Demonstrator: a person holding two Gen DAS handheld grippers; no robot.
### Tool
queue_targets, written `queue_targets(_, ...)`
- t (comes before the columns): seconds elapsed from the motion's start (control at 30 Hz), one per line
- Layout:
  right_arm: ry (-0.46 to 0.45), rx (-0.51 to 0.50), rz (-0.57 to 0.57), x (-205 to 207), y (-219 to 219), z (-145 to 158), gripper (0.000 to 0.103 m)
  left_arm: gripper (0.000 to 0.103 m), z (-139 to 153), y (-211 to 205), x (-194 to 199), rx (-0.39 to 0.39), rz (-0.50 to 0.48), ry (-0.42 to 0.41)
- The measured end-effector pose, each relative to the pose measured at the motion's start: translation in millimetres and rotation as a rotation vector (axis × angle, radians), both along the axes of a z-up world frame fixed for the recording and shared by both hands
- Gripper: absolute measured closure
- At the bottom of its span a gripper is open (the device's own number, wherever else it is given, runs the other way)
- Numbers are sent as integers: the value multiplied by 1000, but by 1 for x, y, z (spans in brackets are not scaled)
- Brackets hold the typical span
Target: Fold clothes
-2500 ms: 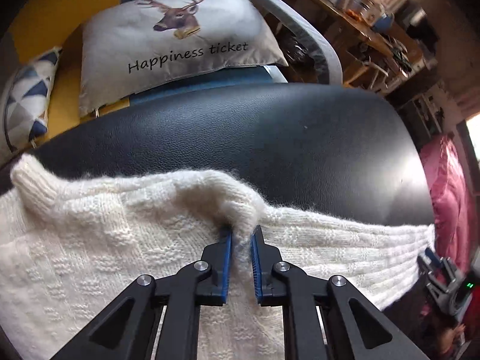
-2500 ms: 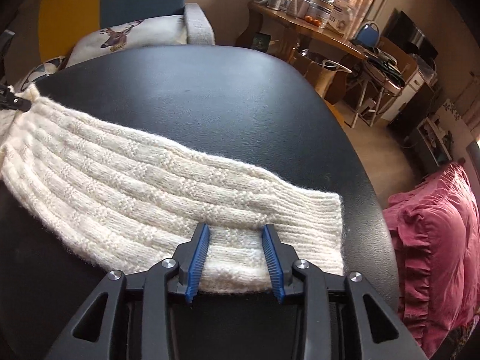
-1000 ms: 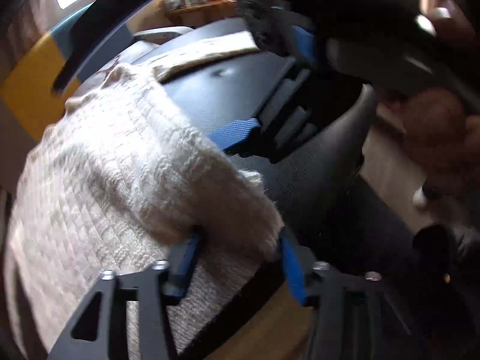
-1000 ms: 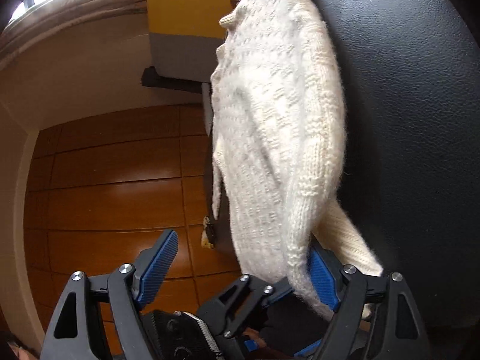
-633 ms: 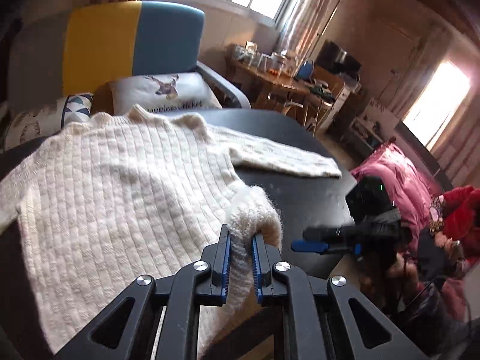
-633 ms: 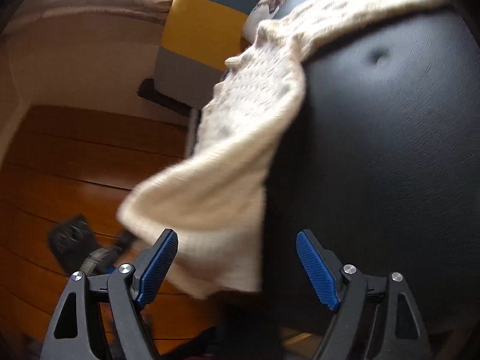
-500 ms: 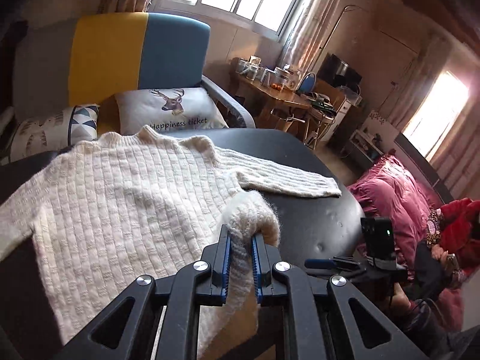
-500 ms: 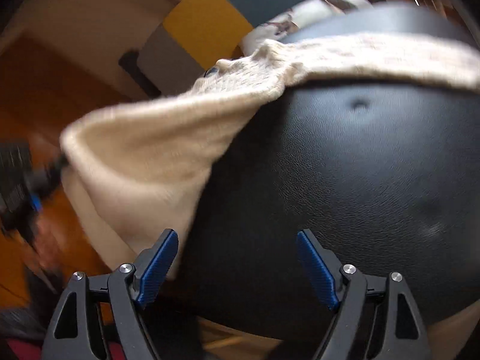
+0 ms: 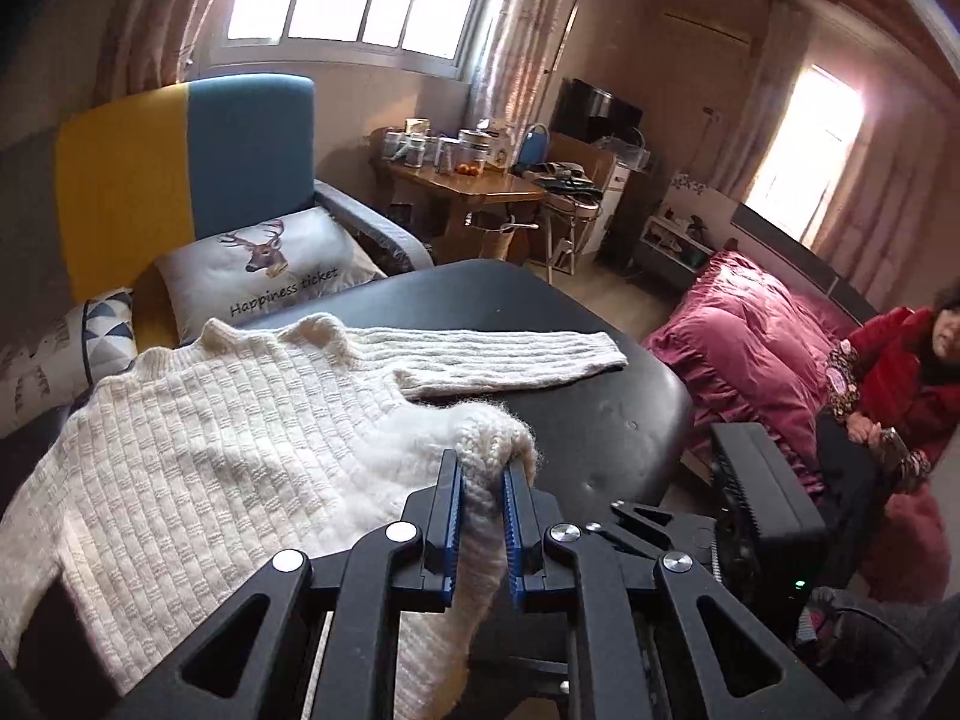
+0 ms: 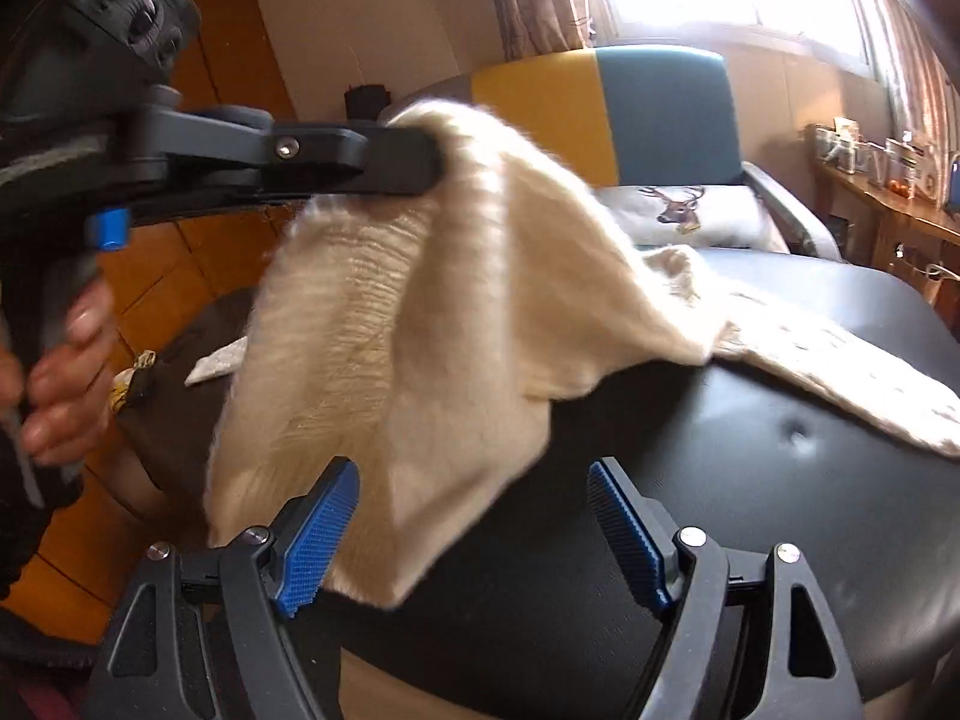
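Right gripper (image 10: 474, 531) spread wide with nothing in it, low by the near table (image 10: 810, 540) edge, left gripper (image 9: 480, 516) pinching the white sweater (image 9: 240, 432) corner, lifted up, hand (image 10: 66, 360) wrapped round its handle, sweater spread across the black table, one sleeve (image 9: 516, 354) stretched far right.

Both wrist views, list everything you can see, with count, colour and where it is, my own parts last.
sweater: one, cream, spread on the black table, one corner lifted
table: one, black, under the sweater
armchair: one, yellow and blue, behind the table
pillows: two on the armchair, deer pillow, triangle-pattern pillow
wooden table: one, brown, cluttered, far side of room
bedding: one, pink, right of the table
seated person: one, red jacket, far right
left gripper: black, blue fingers shut on the sweater
right gripper: black, blue fingers open beside the hanging corner
hand: one, holding the left gripper's handle
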State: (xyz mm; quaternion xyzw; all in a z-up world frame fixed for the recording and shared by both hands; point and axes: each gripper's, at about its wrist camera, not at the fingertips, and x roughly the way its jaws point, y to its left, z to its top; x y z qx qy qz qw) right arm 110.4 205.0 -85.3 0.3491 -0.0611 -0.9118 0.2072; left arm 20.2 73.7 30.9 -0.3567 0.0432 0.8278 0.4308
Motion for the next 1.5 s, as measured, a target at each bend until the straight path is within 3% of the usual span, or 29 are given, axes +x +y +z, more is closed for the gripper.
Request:
queue_targets(0.07, 6, 12, -32, -14, 0, -5, 23, 90, 2, 9, 5, -14, -37, 21)
queue_targets(0.1, -24, -36, -55, -13, 9, -12, 36, 90, 4, 12, 6, -12, -59, 24)
queue_targets(0.13, -58, -91, -78, -11, 19, -21, 61, 90, 6, 15, 7, -10, -82, 26)
queue_targets(0.17, -92, -146, -102, -8, 29, -29, 69, 90, 9, 17, 9, 2, -110, 33)
queue_targets(0.27, -195, -311, -173, -2, 59, -54, 72, 94, 20, 23, 13, 75, -211, 24)
queue_targets(0.37, -297, -475, -243, 5, 88, -79, 72, 94, 19, 41, 20, 79, -256, 43)
queue_targets(0.43, -360, -438, -251, 21, 95, -96, 72, 94, 9, 50, 16, 68, -253, -6)
queue_targets(0.5, -423, -392, -256, 37, 101, -113, 70, 94, -3, 46, 7, 65, -201, -69)
queue_targets(0.57, -440, -407, -211, 28, 103, -108, 70, 94, -15, 23, -1, 59, -108, -91)
queue_targets(0.67, -460, -433, -140, 11, 105, -98, 67, 92, -40, -48, -14, 85, 114, -167)
queue_targets(0.8, -487, -468, -44, -11, 108, -84, 62, 82, -87, -168, -4, 62, 462, -228)
queue_targets(0.93, -513, -502, 52, -33, 112, -71, 60, 80, -142, -255, 22, 50, 692, -331)
queue_targets(1.07, -539, -536, 148, -56, 115, -58, 57, 79, -174, -281, 42, 88, 747, -400)
queue_targets(1.13, -535, -449, 236, -48, 107, -44, 57, 76, -184, -284, 48, 110, 747, -425)
queue_targets(1.17, -533, -453, 245, -45, 111, -40, 57, 75, -188, -283, 49, 118, 737, -433)
queue_targets(1.3, -483, -490, 23, -54, 151, -46, 57, 72, -196, -266, 46, 103, 689, -451)
queue_targets(1.5, -581, -513, -179, -117, 144, -112, 57, 64, -198, -258, 49, 132, 676, -447)
